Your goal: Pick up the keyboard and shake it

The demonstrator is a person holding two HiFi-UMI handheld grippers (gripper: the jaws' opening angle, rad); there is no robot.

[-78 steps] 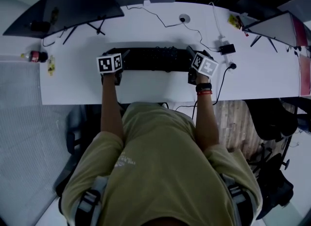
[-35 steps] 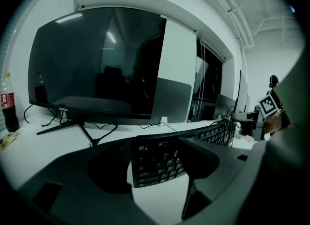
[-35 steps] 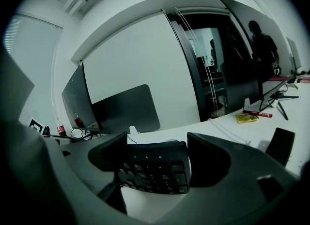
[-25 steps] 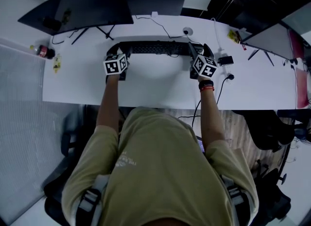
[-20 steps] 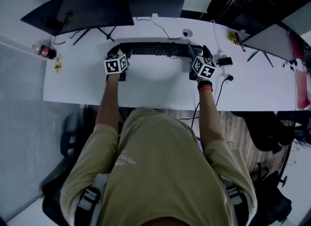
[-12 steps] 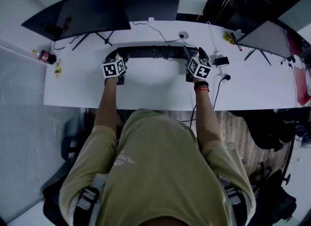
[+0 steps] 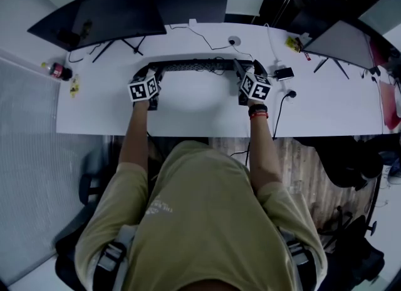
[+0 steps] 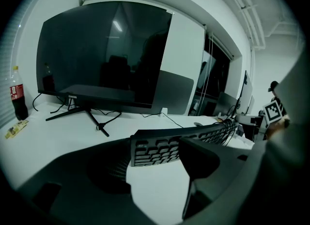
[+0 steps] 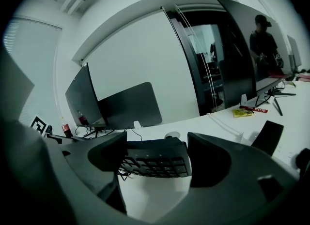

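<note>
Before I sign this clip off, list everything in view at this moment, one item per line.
desk: 1, white, across the head view
keyboard: 1, black, held over the desk by both ends
monitors: 2, black, back left and far right
bottle: 1, dark with red label, desk's far left
yellow packets: 2, one beside the bottle, one back right
small box: 1, black, right of the keyboard
cables: several, black, behind the keyboard
left gripper: 1, dark, jaws on the keyboard's left end
right gripper: 1, dark, jaws on the keyboard's right end
arms: 2, bare, reaching to the grippers
</note>
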